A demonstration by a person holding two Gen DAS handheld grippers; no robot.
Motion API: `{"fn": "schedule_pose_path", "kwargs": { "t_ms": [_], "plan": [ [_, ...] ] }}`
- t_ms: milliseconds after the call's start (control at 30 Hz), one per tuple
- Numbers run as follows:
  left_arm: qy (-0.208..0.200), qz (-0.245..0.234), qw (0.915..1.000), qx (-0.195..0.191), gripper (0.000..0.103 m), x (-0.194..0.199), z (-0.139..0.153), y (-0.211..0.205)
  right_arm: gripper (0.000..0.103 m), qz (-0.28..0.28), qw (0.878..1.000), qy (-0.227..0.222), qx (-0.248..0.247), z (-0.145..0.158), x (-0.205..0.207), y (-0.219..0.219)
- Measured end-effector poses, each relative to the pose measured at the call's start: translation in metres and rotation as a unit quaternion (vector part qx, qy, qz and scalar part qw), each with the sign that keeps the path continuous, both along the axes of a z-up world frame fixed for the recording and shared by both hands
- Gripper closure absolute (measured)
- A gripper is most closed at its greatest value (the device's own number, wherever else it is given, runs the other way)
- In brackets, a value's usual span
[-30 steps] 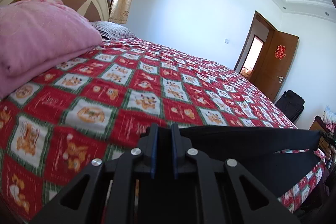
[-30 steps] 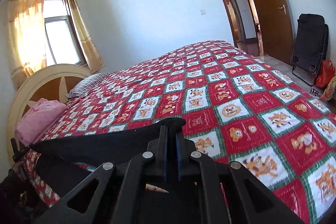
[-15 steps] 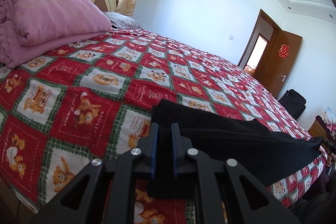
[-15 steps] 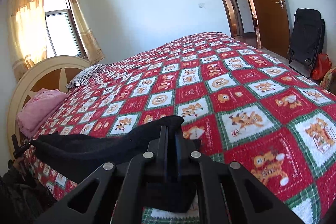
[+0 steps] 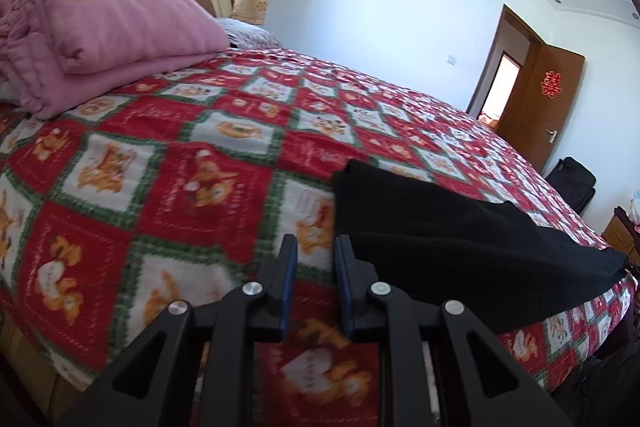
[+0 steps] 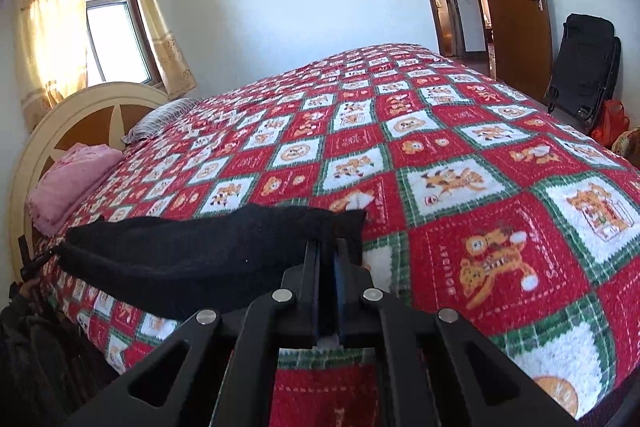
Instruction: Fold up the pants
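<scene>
The black pants [image 5: 460, 239] lie at the lower right of the left view, on the red quilt [image 5: 180, 163]. The left gripper [image 5: 316, 259] is opening, with nothing between its jaws (the cloth is just beside). The right gripper [image 6: 327, 259] pinches the pants' edge at the lower centre.

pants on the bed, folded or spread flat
Folded, at least partly: the black pants lie on the quilt as a doubled band, one layer edge showing atop another. How many folds, cannot tell.
</scene>
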State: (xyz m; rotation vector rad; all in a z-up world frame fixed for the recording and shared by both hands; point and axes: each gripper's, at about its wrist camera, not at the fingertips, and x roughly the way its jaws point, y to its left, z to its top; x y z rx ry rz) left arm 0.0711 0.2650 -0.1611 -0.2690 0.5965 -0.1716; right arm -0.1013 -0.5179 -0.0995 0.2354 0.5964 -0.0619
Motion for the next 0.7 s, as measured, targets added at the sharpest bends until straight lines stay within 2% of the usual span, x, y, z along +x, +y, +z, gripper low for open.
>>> {"fn": "schedule_pose_path", "kwargs": {
  "t_ms": [167,233,267,300,500,533,600,700],
  "plan": [
    [0.013,0.029,0.9995,0.002,0.080,-0.012,-0.004,0.023,0.093,0.012,1.000,0.010,0.004,-0.001,-0.008,0.002],
    [0.013,0.037,0.9992,0.001,0.080,-0.018,-0.003,0.029,0.075,0.008,1.000,0.016,-0.002,0.000,-0.011,0.003],
    [0.012,0.038,0.9992,0.001,0.080,-0.019,-0.002,0.030,0.058,0.005,1.000,0.017,-0.003,0.001,-0.012,0.002],
    [0.010,0.038,0.9992,0.002,0.080,-0.020,0.000,0.030,0.052,0.003,1.000,0.017,-0.002,0.003,-0.015,0.001],
    [-0.001,0.020,0.9998,0.007,0.078,-0.013,0.017,0.011,0.052,-0.042,0.999,-0.023,0.007,0.030,-0.034,-0.007],
    [-0.003,0.011,0.9998,0.013,0.076,-0.010,0.021,0.003,0.052,-0.043,0.999,-0.030,0.011,0.035,-0.035,-0.006],
    [-0.007,0.000,0.9996,0.027,0.054,-0.005,0.026,-0.013,0.052,-0.045,0.998,-0.032,0.006,0.042,-0.032,0.001],
    [-0.009,-0.020,0.9990,0.040,0.050,0.002,0.029,-0.035,0.052,-0.065,0.998,0.001,-0.024,0.042,-0.015,0.014]
  ]
}}
